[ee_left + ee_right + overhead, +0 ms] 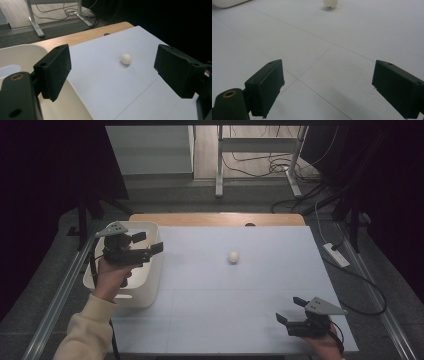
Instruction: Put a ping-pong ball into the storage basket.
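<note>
One small, smooth white ball is located mid-worktop. Above the rounded white plastic bin, the left hand-held gripper is held wide, empty; the right hand-held gripper likewise.

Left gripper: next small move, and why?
Probably carry the left gripper forward and right, off the white bin toward the white ball, then lower it. Its jaws stand open and empty over the bin's rim, aimed at the ball, which lies alone on the white table. The right gripper rests open at the near edge.
</note>
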Demonstrator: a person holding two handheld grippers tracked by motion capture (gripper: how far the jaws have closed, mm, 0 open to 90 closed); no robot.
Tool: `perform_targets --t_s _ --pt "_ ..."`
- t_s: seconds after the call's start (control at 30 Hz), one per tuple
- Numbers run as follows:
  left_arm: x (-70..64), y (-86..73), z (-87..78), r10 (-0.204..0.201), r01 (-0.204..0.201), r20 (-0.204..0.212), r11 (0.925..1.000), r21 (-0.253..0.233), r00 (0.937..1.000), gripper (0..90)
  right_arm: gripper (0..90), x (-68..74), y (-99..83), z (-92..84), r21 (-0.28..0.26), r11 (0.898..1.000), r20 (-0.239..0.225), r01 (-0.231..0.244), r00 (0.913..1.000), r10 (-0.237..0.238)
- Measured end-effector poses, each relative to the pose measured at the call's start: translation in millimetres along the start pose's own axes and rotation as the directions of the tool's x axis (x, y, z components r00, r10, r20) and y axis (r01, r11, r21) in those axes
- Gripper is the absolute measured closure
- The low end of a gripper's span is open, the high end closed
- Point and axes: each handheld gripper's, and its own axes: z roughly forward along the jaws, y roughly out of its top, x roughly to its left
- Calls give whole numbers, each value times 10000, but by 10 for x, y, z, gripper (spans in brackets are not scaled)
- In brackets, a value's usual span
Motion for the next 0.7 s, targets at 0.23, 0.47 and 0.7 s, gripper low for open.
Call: perform_targets --t_s 0.23,0.47,0.7 --pt "-63 9 35 91 -91 164 10000 20 9998 151 107 0 -3 -5 -37 10000 -19 -1 10000 1" --pt "-121 18 73 195 -197 302 9998 68 9994 151 107 1 -4 -6 -34 10000 -11 10 10000 -10" --pt "-196 36 122 340 -346 518 9993 104 9981 151 107 4 -4 -5 -26 10000 -4 28 10000 -28"
